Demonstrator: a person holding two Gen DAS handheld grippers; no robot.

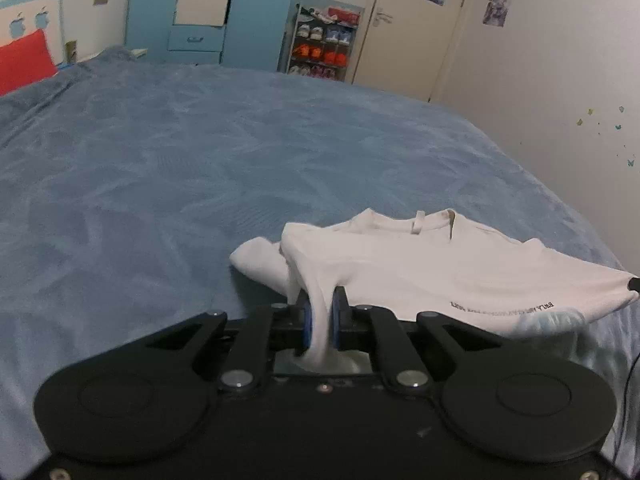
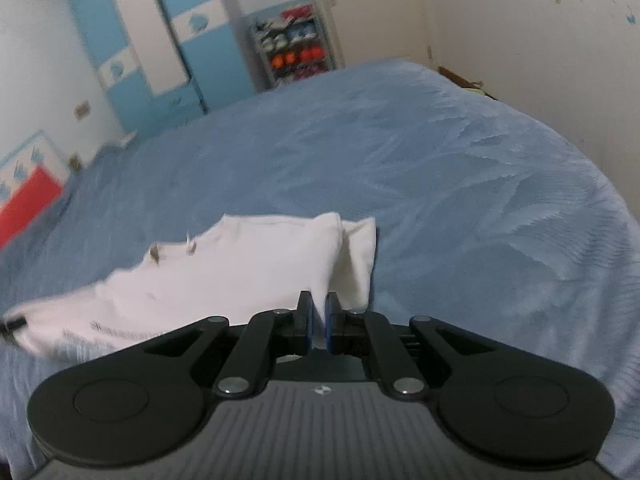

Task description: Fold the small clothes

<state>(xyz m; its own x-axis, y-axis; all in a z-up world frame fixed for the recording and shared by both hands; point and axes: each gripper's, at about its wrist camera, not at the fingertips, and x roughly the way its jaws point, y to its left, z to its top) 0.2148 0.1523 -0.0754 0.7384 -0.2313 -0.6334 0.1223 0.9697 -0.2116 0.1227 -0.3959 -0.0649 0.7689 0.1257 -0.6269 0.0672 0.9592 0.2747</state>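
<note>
My left gripper (image 1: 320, 314) is pinched tight on a bunched fold at the near left edge of a white shirt (image 1: 420, 264), the cloth squeezed between its blue pads (image 1: 307, 320). My right gripper (image 2: 319, 322) is likewise clamped shut on the shirt (image 2: 224, 264) at its near right edge. Between the two grips the near hem is lifted off a blue bed (image 1: 200, 168), while the collar end, far from me, rests on the cover; one sleeve (image 1: 260, 260) lies out to the left and another (image 2: 360, 260) is tucked at the right. I judge the fold as only just begun: the near edge is in hand, but it is not yet carried over to the collar, and the sleeves and final halving remain. A line of small dark print (image 1: 504, 305) runs along the shirt, upside down from here and too blurred to read. Beyond the bed stand a blue wardrobe (image 1: 208, 20) with apple-shaped decals and a shoe rack (image 1: 324, 44).
</note>
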